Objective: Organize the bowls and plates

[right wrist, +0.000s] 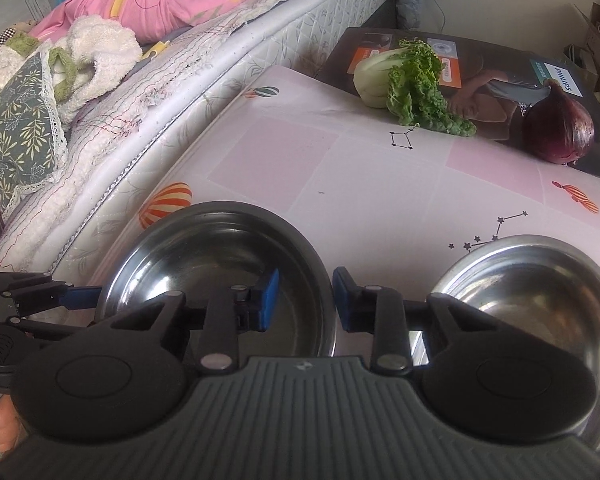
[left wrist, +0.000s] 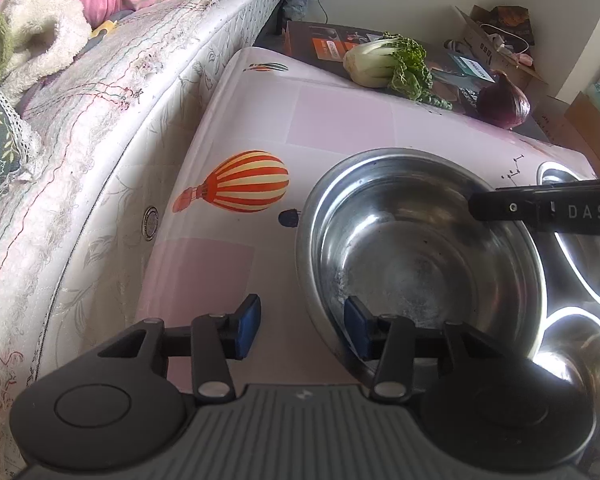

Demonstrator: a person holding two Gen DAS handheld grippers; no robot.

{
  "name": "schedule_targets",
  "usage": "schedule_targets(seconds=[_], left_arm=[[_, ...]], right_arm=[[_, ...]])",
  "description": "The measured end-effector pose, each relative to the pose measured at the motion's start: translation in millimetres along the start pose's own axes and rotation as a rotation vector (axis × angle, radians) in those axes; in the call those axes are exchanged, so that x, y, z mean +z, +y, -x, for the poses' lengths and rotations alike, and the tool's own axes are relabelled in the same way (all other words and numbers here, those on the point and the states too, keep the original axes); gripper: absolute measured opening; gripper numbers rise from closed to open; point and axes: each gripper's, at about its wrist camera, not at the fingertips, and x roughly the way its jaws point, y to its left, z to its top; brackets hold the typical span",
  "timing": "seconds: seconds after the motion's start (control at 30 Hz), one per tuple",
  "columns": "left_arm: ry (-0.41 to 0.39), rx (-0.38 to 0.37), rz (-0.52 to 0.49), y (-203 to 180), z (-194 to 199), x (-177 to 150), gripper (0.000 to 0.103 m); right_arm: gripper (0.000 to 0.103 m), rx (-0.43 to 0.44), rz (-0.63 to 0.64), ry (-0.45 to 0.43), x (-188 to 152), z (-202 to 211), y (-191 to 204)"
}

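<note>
1. Table (right wrist: pixel 340 168): flat, pink glossy cover printed with balloons.
2. Large bowl (left wrist: pixel 420 248): round, scuffed steel, empty, on the table beside two smaller steel bowls (left wrist: pixel 588 264).
3. Left gripper (left wrist: pixel 300 326): angled down, straddling the near rim, one pad inside, one outside; pads apart, not pressing.
4. Right gripper (right wrist: pixel 305 300): angled down, straddling the opposite rim, likewise not clamped.

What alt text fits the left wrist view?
The left tongs straddle the near rim of a large steel bowl on a pink balloon-print tabletop, one blue pad inside and one outside, with a gap still showing. The right tongs reach over its far rim; bok choy and a red onion sit behind.
</note>
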Motion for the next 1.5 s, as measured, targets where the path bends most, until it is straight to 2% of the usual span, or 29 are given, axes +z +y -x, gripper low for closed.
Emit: schedule_targets(seconds=[0.13,0.37,0.6,0.7,0.77,0.97,1.13,1.5], left_arm=[[-0.016,-0.007,0.005,9,6,-7,0.046],[-0.024,-0.027,0.039,23,12,-13,0.05],[-0.011,-0.034,0.058,24,13,-15,0.047],[-0.005,-0.05,0.067,22,13,-15,0.035],[0.007,-0.075,0.068,19,13,-15,0.021],[-0.01,-0.072,0.072,16,17,-16,0.022],[-0.016,-0.04,0.064,18,16,-18,0.022],[-0.029,-0.045,0.063,19,18,-19,0.019]], right_arm=[[0.021,0.032,0.023,0.01,-5,1,10],[0.017,0.023,-0.011,0.026,-12,4,8],[0.011,0.007,-0.019,0.058,-21,-2,8],[0.01,0.021,-0.031,0.062,-22,-1,9],[0.009,0.031,-0.04,0.058,-21,0,10],[0.009,0.027,-0.034,0.025,-15,5,13],[0.009,0.025,-0.022,0.028,-18,2,14],[0.009,0.028,-0.036,0.032,-20,5,16]])
